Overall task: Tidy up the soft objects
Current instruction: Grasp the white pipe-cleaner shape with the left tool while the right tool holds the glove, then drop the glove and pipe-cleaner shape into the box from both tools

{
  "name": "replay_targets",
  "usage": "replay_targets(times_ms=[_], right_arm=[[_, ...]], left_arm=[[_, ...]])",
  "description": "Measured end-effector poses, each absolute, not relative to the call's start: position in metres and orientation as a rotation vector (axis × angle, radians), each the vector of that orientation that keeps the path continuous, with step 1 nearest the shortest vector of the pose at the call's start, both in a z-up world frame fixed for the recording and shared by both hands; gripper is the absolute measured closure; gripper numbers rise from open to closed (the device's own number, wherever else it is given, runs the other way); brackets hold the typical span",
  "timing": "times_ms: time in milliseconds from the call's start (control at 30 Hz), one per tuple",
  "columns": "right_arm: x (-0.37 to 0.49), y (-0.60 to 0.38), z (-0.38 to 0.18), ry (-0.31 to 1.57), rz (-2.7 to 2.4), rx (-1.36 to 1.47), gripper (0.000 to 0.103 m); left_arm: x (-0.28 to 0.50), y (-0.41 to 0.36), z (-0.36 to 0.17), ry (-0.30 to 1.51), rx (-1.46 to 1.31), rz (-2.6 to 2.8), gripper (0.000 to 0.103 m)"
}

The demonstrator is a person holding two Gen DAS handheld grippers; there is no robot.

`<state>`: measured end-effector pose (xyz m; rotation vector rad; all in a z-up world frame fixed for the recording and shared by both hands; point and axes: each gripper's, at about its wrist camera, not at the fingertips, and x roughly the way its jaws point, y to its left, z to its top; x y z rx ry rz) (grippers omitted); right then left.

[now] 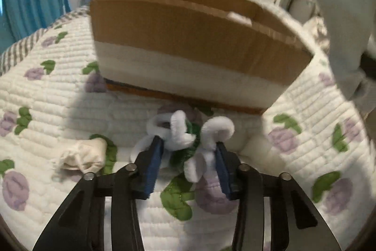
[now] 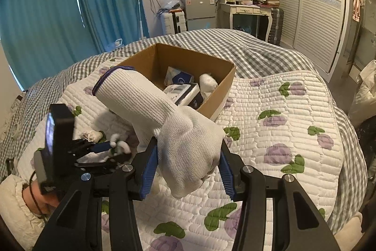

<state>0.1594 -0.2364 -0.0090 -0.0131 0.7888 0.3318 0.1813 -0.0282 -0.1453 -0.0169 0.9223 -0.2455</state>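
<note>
The right tongs [image 2: 188, 171] pinch a white knit glove [image 2: 174, 133], its cuff slanting up-left toward the brown cardboard box [image 2: 225, 86] just ahead, while the left tongs [image 1: 188, 152], spread, straddle white fuzzy pipe-cleaner loops [image 1: 188, 131].

A: What is seen betw. the left gripper [image 1: 189, 145] fingers?
B: A white fuzzy twisted item [image 1: 188, 133], on the quilt [image 1: 70, 91]. Cardboard box [image 1: 183, 39] is seen behind, crumpled cloth [image 1: 82, 154] at left.

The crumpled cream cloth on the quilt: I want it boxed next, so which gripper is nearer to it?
Left. The left gripper, around a white fuzzy piece, sits just beside the cream cloth. The right gripper holds a white glove farther off.
</note>
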Motion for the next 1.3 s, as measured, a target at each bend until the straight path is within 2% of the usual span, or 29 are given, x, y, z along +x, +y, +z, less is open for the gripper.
replay_targets(times_ms=[400,533,767,833,867,933,1100,1300], right_arm=[[0.205,-0.231,0.054,0.654,0.314,-0.032,0.055],[0.247,-0.224,0.053,0.67,0.303,-0.009,0.055],[0.313,-0.21,0.015,0.741,0.273,-0.006,0.053],[0.324,-0.21,0.004,0.759,0.28,0.012,0.049],[0.33,-0.209,-0.001,0.762,0.278,0.017,0.044],[0.334,-0.21,-0.006,0.749,0.276,0.026,0.035],[0.326,-0.217,0.002,0.709,0.256,0.042,0.03],[0.281,-0.216,0.051,0.639,0.235,0.011,0.03]], left_arm=[[0.188,-0.023,-0.013,0.647,-0.028,-0.268,0.062],[0.226,-0.027,-0.003,0.626,0.005,-0.265,0.062],[0.289,-0.036,-0.036,0.677,0.067,-0.26,0.061],[0.299,-0.037,-0.048,0.702,0.083,-0.257,0.058],[0.302,-0.037,-0.052,0.714,0.089,-0.249,0.045],[0.303,-0.036,-0.057,0.711,0.091,-0.231,0.029],[0.296,-0.032,-0.053,0.684,0.101,-0.237,0.029],[0.258,-0.02,-0.01,0.623,0.079,-0.231,0.029]])
